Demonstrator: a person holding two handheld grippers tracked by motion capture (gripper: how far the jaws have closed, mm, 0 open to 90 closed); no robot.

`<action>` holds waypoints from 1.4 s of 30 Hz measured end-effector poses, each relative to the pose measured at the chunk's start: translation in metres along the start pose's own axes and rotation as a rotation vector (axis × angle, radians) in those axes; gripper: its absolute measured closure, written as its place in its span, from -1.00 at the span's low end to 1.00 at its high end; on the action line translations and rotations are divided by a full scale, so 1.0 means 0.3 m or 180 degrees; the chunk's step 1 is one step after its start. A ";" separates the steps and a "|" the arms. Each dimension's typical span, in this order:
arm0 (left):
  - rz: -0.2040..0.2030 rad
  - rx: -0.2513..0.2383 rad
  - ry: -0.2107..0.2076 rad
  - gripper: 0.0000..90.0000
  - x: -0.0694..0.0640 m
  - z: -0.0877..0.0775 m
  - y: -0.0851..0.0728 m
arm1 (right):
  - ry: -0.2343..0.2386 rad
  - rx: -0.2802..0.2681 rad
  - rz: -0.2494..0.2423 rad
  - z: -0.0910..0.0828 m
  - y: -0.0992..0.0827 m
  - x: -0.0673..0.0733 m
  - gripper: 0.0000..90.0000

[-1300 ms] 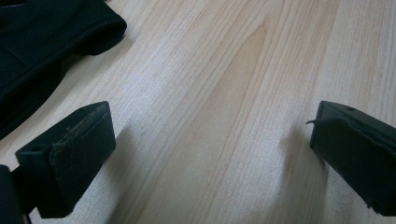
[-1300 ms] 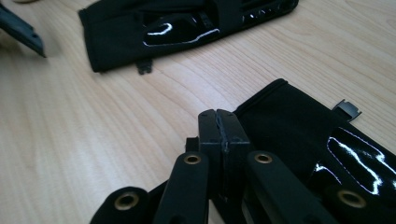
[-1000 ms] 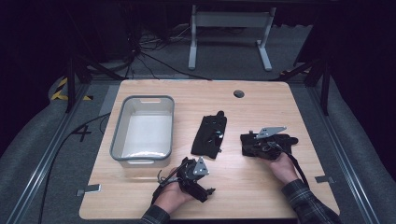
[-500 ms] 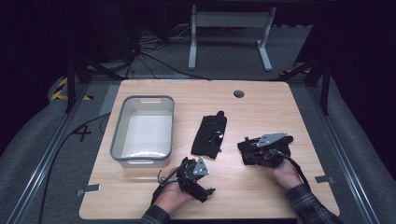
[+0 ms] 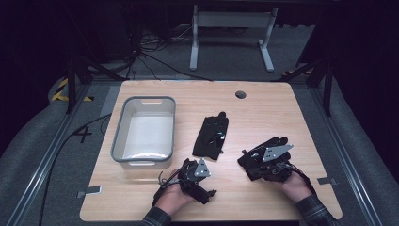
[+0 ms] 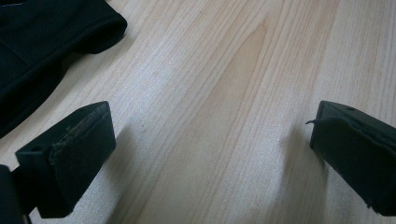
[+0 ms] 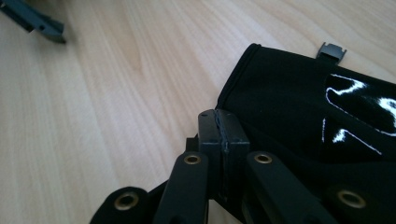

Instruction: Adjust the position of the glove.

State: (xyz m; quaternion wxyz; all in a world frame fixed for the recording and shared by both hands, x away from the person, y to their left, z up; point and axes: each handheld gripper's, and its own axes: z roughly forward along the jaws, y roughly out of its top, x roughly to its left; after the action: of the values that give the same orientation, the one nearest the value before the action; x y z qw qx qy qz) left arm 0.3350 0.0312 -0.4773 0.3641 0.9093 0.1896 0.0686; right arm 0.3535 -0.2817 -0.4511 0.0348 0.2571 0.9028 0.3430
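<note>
Gloves: left gripper (image 5: 188,168) open on bare table (image 5: 263,108), one glove (image 5: 211,135) just beyond its fingertips. Right gripper (image 7: 218,122) pinched shut on second glove (image 7: 299,112) cuff edge. Soft, light, floppy fabric; grab hems.

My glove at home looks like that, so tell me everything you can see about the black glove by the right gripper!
The black glove looks like soft dark fabric, with a hemmed cuff and white printed marks. It lies flat on the wooden table, on the right near the person's side, its fingers pointing away up the table. The right gripper has its jaws shut at the cuff edge and seems to pinch it.
</note>
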 end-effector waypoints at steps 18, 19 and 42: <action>-0.0002 -0.0001 0.0003 -0.99 0.000 0.000 0.000 | 0.0030 0.0078 0.0055 -0.121 -0.143 0.054 1.00; -0.0002 -0.0001 0.0003 -0.99 0.000 0.000 0.000 | 0.0031 0.0072 0.0054 -0.127 -0.151 0.053 1.00; -0.0011 0.0006 0.0007 -0.99 0.000 0.000 0.000 | -0.0679 -0.0337 0.0464 -0.148 -0.032 -0.188 1.00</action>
State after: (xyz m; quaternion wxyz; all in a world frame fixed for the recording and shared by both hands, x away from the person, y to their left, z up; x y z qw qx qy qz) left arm 0.3351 0.0311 -0.4773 0.3632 0.9092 0.1916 0.0688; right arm 0.3875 -0.3419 -0.4299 0.1190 0.3548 0.8535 0.3626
